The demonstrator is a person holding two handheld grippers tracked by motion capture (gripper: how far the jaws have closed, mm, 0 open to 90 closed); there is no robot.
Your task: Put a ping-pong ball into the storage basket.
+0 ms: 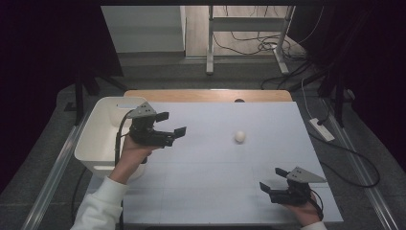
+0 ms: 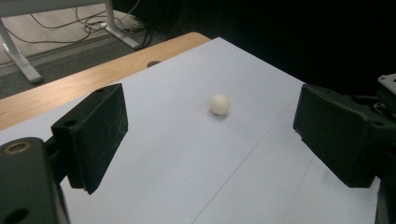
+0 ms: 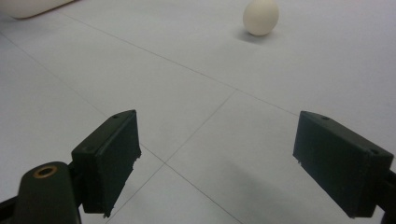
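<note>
A small white ball (image 1: 240,136) rests on the white table sheet (image 1: 215,167), right of centre; it lies ahead of both grippers (image 2: 219,104) (image 3: 261,17). My left gripper (image 1: 172,123) hovers above the sheet's left part, beside the bin, jaws wide apart and pointed toward the ball, nothing between them (image 2: 212,140). My right gripper (image 1: 271,186) sits low near the front right corner, also open and empty (image 3: 217,158), its jaws facing left and away from me.
A white plastic bin (image 1: 103,134) stands at the table's left edge, just behind my left hand; its rim shows at the top left corner (image 3: 28,7). A wooden table edge (image 1: 206,95) runs along the back. Cables and a desk frame lie on the floor beyond.
</note>
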